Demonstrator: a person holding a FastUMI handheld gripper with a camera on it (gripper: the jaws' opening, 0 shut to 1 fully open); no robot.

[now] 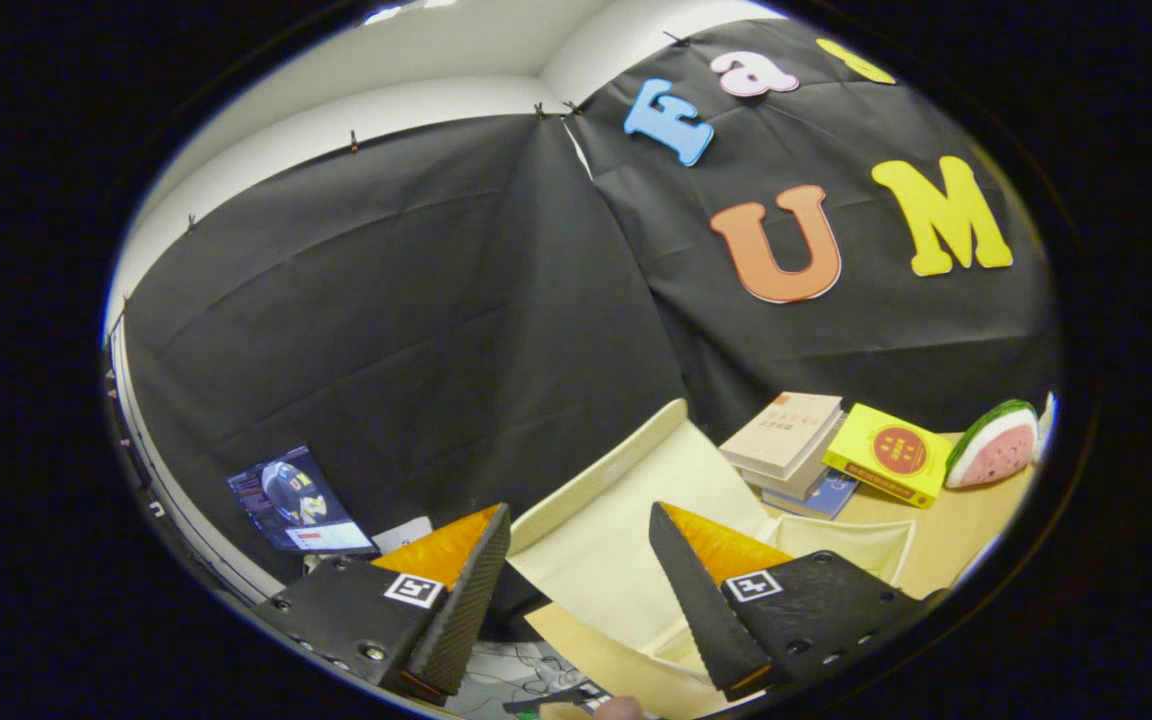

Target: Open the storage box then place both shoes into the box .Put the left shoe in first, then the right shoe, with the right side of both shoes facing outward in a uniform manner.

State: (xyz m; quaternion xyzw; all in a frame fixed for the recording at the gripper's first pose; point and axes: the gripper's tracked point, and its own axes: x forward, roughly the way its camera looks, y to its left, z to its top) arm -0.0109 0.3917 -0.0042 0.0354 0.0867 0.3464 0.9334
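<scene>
My gripper (581,530) is open, its two fingers spread wide with nothing between them. Just beyond and between the fingers stands the cream storage box (626,530), its lid (601,470) raised and leaning back toward the booth wall. The pale inside of the box shows ahead of the right finger (686,590). The view is tilted and looks mostly at the wall. I cannot see into the bottom of the box from here.
A stack of books (786,440) and a yellow book (886,455) lie on the wooden table (956,530) beyond the box. A watermelon-slice toy (991,445) sits past them. A lit screen (298,500) stands off the table beyond the left finger.
</scene>
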